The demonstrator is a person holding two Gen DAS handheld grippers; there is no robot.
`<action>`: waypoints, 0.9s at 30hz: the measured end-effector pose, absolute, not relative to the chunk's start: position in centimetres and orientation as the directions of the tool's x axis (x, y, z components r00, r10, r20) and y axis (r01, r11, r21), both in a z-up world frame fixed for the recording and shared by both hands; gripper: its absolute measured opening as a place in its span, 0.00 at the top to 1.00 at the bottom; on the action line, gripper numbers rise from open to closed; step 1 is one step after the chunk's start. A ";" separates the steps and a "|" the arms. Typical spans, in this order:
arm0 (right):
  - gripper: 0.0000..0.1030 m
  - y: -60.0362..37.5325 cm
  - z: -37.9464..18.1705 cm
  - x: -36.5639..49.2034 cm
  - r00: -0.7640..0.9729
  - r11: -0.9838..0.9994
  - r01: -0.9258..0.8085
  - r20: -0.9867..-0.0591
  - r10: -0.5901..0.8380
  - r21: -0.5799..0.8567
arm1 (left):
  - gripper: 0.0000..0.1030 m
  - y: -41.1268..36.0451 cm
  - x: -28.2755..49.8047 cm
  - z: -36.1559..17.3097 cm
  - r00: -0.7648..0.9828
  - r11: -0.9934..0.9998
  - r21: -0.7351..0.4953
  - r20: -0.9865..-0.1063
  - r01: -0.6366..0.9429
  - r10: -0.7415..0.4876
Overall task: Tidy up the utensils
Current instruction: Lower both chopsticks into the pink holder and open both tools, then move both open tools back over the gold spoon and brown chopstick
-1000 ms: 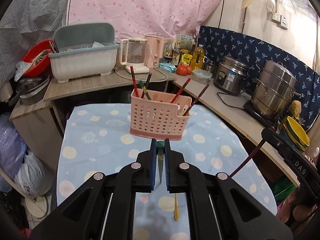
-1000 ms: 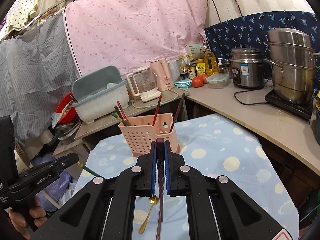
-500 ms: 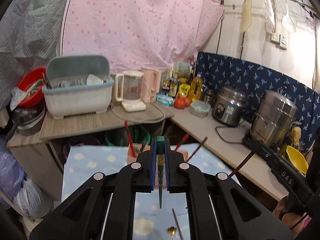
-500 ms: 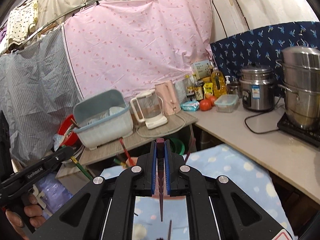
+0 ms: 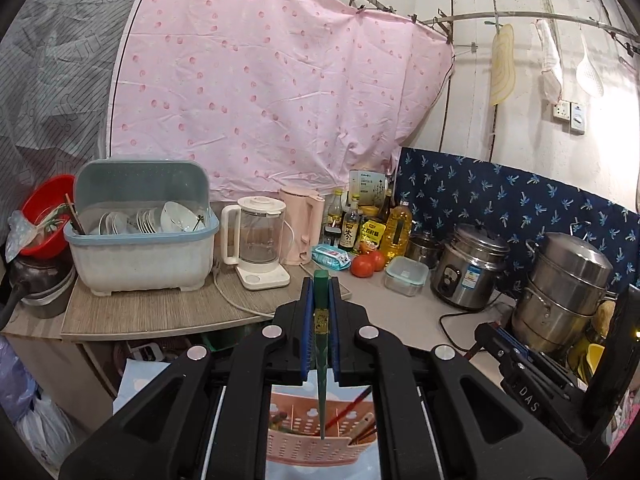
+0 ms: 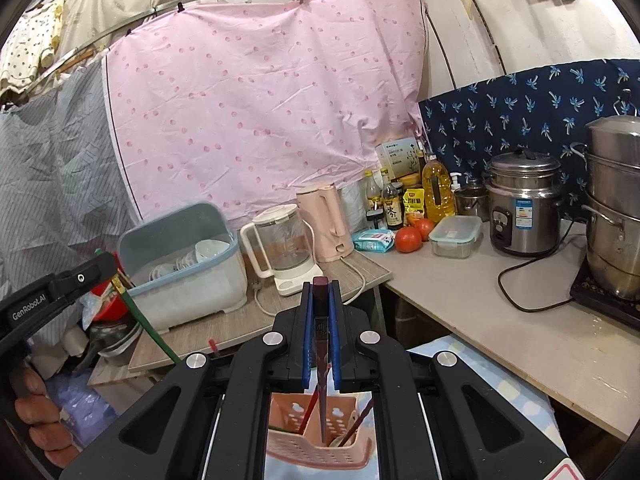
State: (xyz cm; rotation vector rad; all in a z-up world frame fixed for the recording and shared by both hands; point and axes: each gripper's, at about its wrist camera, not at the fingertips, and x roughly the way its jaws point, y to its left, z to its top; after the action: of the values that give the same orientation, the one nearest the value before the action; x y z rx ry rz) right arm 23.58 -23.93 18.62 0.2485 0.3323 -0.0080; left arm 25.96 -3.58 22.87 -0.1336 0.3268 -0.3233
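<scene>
My left gripper [image 5: 321, 300] is shut on a green chopstick [image 5: 321, 344] that hangs tip-down over the pink perforated utensil basket [image 5: 316, 446]. My right gripper [image 6: 321, 300] is shut on a dark red chopstick [image 6: 321, 344], its tip pointing down into the same pink basket [image 6: 316, 446]. The basket holds several chopsticks. In the right wrist view the left gripper [image 6: 108, 276] shows at the left with its green chopstick [image 6: 148, 328]. In the left wrist view the right gripper [image 5: 492, 340] shows at the lower right.
The basket stands on a blue spotted tablecloth [image 6: 492, 368]. Behind are a dish rack [image 5: 140, 236], blender jug [image 5: 258, 240], pink kettle [image 5: 302, 224], bottles, tomatoes [image 5: 366, 264], rice cooker [image 5: 470, 266] and steel steamer pot [image 5: 564, 292] on the counter.
Both grippers have risen and tilted up, so the basket has dropped from mid-view to the bottom edge. Each chopstick now hangs over the basket.
</scene>
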 end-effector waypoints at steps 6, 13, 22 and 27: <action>0.93 -23.5 16.2 26.0 0.927 0.972 0.051 -0.373 0.039 0.228 | 0.93 -4.3 28.6 20.5 0.882 0.944 -0.177 -0.341 0.278 -0.324; 0.93 -22.5 13.6 27.0 0.905 0.974 0.040 -0.421 0.058 0.222 | 0.93 -4.3 29.9 18.2 0.866 0.947 -0.180 -0.387 0.265 -0.316; 0.70 -22.3 13.4 26.6 0.905 0.971 0.048 -0.422 0.057 0.233 | 0.59 -3.5 29.9 17.1 0.860 0.950 -0.202 -0.410 0.239 -0.304; 0.70 -22.1 14.1 25.7 0.910 0.974 0.048 -0.412 0.049 0.223 | 0.59 -3.1 29.3 17.3 0.857 0.949 -0.206 -0.416 0.238 -0.305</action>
State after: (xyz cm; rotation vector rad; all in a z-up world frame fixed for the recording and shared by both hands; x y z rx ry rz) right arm 25.66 -22.07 14.05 0.2321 0.4291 0.0005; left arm 29.34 -3.12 17.26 -0.1491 0.4609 -0.2866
